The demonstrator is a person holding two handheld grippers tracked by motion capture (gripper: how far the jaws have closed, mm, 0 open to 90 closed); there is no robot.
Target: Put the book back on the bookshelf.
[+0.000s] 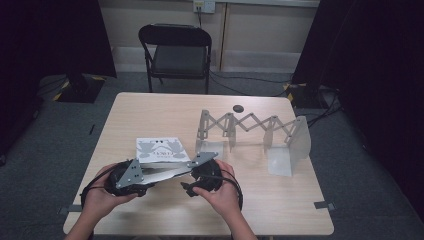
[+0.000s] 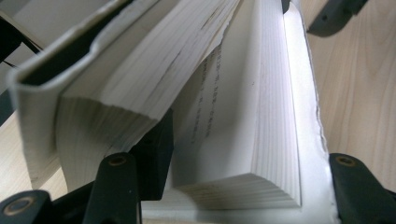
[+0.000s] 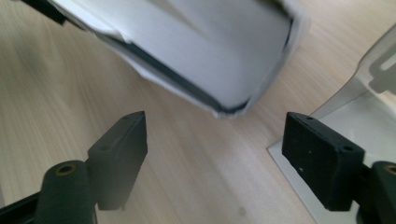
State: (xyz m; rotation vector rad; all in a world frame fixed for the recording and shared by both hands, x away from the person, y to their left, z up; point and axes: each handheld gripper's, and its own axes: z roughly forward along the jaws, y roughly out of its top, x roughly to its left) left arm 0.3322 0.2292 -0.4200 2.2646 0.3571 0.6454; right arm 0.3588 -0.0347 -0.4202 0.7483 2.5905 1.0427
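The book (image 1: 161, 149) lies near the table's (image 1: 150, 107) front edge, left of the rack (image 1: 250, 127). The left gripper (image 2: 233, 182), jaws apart, has one jaw wedged between pages, probably to hold it open. The right gripper (image 3: 217, 161) hovers beside it, spread and empty.

On my table (image 1: 150, 107): one white book (image 1: 161, 150), one folding rack (image 1: 252, 132), one dark disc (image 1: 238, 108); beyond, one black chair (image 1: 176, 52).
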